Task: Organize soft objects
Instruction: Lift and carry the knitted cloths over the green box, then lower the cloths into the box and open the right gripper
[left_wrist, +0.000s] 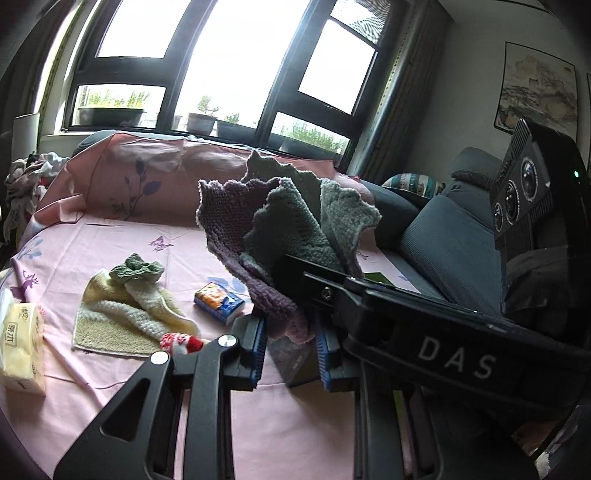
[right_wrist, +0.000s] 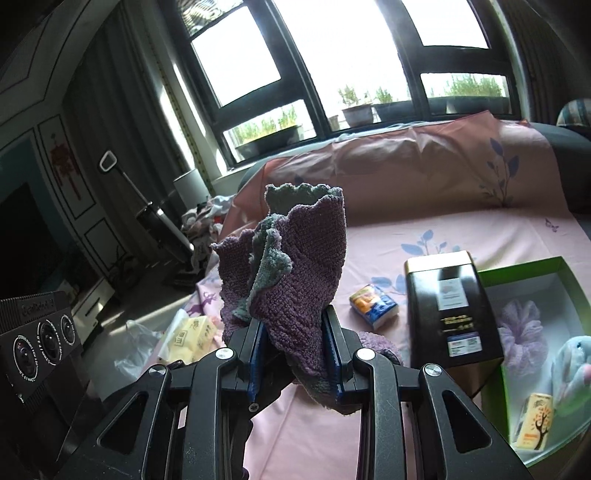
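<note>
A knit cloth, purple on one side and grey-green on the other, is held up above the pink bedsheet. My left gripper is shut on its lower purple edge, which is bunched between the blue pads. In the right wrist view the same cloth stands crumpled upright, and my right gripper is shut on its base. The two grippers sit close together, the right one crossing in from the right in the left wrist view.
On the sheet lie a cream towel with a green scrunchie, a blue-orange tissue pack and a yellow tissue pack. A black tin stands beside a green box holding a purple scrunchie and a plush toy.
</note>
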